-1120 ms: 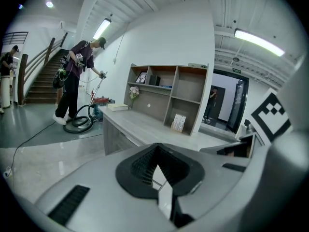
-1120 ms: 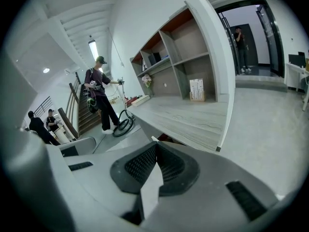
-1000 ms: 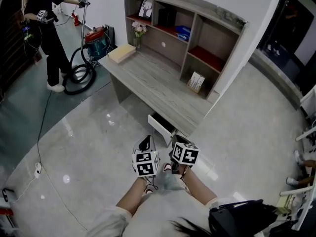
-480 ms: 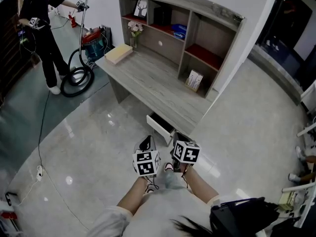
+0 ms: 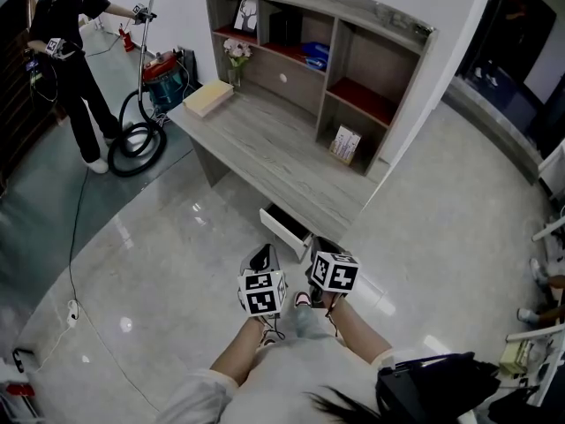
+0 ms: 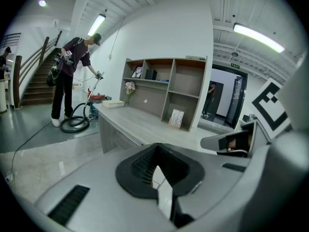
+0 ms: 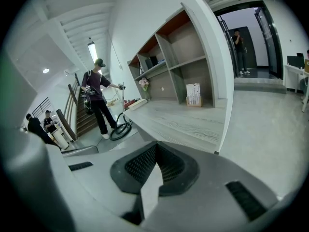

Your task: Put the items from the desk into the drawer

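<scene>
A grey wooden desk point(image 5: 265, 153) with a shelf unit stands ahead of me. On it lie a flat cream box point(image 5: 207, 97), a vase of flowers point(image 5: 235, 56) and a small printed box point(image 5: 345, 145). A white drawer point(image 5: 281, 226) stands pulled out under the desk's near end. My left gripper point(image 5: 260, 258) and right gripper point(image 5: 316, 247) hover side by side in front of that drawer, both shut and holding nothing. The left gripper point(image 6: 157, 149) faces the desk point(image 6: 140, 124). The right gripper point(image 7: 155, 148) looks along the desktop point(image 7: 188, 117).
A person point(image 5: 71, 60) works a red vacuum cleaner point(image 5: 163, 73) with a coiled hose point(image 5: 137, 144) at the desk's far left. A cable point(image 5: 79, 237) runs across the glossy floor. A black bag point(image 5: 433, 391) sits by my right side. Stairs point(image 6: 34, 81) rise at the left.
The head view has drifted, so the desk and the person with the vacuum sit a little further left. Both grippers have stayed shut in the same place.
</scene>
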A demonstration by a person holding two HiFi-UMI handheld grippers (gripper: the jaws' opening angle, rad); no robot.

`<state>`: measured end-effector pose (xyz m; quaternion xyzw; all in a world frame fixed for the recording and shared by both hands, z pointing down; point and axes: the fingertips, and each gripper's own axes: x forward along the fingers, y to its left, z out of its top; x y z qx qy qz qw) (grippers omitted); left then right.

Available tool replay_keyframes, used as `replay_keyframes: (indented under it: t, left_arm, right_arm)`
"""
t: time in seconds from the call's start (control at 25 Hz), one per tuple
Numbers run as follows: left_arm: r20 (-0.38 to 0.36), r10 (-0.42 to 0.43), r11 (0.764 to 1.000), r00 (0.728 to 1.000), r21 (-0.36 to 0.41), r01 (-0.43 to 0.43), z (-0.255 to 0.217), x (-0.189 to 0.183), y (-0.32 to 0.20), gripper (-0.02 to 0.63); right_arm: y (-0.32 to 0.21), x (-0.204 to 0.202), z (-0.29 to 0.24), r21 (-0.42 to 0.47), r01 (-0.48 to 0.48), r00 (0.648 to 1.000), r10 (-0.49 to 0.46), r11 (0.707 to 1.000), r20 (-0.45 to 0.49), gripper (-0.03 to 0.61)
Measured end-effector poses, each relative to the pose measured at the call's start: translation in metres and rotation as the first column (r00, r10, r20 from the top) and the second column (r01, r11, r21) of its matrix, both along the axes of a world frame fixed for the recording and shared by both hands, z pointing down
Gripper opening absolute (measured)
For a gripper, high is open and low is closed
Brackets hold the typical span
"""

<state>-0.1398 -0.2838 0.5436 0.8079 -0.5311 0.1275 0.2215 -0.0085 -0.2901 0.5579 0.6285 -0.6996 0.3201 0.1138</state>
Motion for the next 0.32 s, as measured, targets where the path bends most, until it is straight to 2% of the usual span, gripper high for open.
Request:
replay_keyframes:
  t: [0.32]
  left_arm:
    - [0.006, -0.001, 1.0, 1.0, -0.009, 0.001, -0.0002, 0.0015, -0.0092, -0.003]
  right_arm:
    - [-0.0095, 0.0016, -0.0048, 0.006, 0.0, 1.0, 0.0, 1.0, 0.004, -0.002]
